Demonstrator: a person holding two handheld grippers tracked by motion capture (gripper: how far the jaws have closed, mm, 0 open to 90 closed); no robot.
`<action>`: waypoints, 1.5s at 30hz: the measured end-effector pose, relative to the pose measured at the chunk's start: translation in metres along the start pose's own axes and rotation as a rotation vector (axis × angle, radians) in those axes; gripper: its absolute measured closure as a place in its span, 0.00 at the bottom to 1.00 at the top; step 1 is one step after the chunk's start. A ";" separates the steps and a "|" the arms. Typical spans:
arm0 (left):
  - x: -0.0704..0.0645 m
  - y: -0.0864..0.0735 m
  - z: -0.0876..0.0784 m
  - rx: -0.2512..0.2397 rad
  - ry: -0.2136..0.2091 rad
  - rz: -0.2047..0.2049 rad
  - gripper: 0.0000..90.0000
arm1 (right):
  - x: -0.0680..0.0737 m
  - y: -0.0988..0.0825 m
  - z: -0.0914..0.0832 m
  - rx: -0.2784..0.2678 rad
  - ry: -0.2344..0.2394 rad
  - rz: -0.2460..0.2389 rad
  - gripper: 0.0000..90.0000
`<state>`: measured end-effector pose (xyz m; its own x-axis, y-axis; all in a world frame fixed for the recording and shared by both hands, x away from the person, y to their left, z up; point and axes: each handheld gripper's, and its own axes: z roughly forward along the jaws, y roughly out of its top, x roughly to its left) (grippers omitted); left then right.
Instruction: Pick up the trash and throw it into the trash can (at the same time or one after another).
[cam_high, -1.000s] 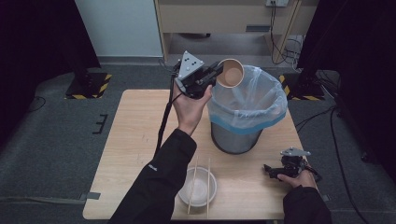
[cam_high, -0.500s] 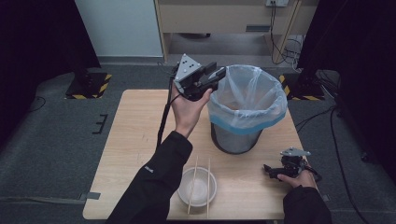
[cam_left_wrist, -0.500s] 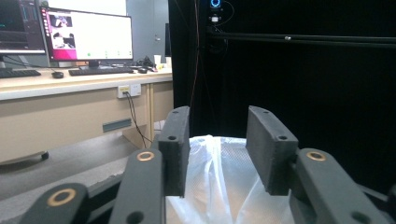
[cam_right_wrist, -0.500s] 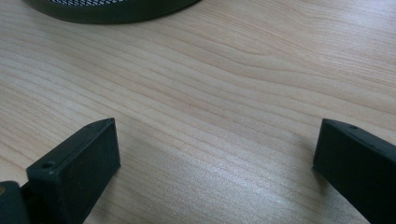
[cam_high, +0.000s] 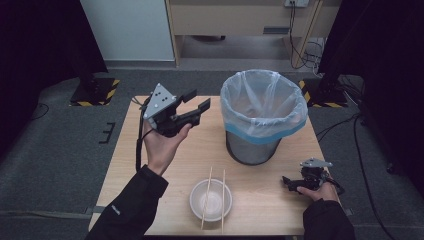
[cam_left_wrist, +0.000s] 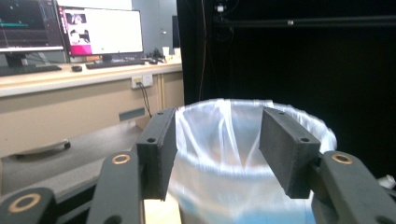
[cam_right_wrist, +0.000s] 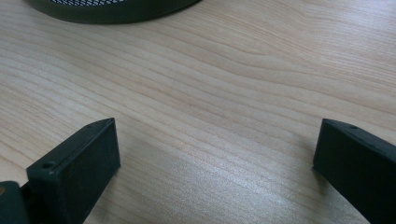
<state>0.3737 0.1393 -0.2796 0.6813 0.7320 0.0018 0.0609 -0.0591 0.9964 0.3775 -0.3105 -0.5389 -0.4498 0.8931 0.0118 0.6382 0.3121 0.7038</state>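
Scene: wooden table (cam_high: 165, 172) seen from above, with a person's forearms coming in from the near edge and a gripper in each hand.
Left gripper: left gripper (cam_high: 196, 100) is held in the air above the far left part of the table, pointing toward the bin; its jaws have just been opening and stand apart with nothing between them.
Left gripper view: the two black jaws frame the bin's plastic liner (cam_left_wrist: 224, 154), which lies beyond them and does not touch them.
Bin: waste bin (cam_high: 252, 150) stands upright on the far right part of the table; it is a dark mesh basket lined with a clear bag that folds over the rim, with a blue band around the fold.
Bin and left gripper: near each other but apart, the gripper to the left of the bin's rim.
Right gripper: right gripper (cam_high: 287, 183) rests low at the near right corner of the table, close to the bin's base; its jaws are spread wide and empty.
Right gripper view: bare wood grain lies between the jaws, and the bin's dark base (cam_right_wrist: 112, 9) shows at the top edge.
Bowl: white bowl (cam_high: 200, 212) sits at the near middle of the table, between the two forearms.
Chopsticks: pair of chopsticks (cam_high: 223, 180) lies across the bowl's rim, side by side and a little apart.
Background: desk with monitors (cam_left_wrist: 100, 32) shows behind the bin in the left gripper view.
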 end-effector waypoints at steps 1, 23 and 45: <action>-0.001 -0.005 -0.004 0.009 0.000 -0.002 0.49 | 0.000 0.000 0.000 0.000 0.000 0.000 0.01; -0.032 -0.151 -0.039 0.313 -0.009 -0.100 0.44 | 0.001 0.000 0.000 -0.003 -0.001 0.000 0.01; -0.071 -0.202 -0.024 0.554 -0.096 -0.089 0.57 | 0.001 0.000 0.000 -0.002 0.003 -0.005 0.01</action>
<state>0.2959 0.1152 -0.4788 0.7177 0.6870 -0.1137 0.4770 -0.3660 0.7991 0.3769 -0.3095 -0.5391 -0.4546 0.8906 0.0101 0.6346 0.3159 0.7054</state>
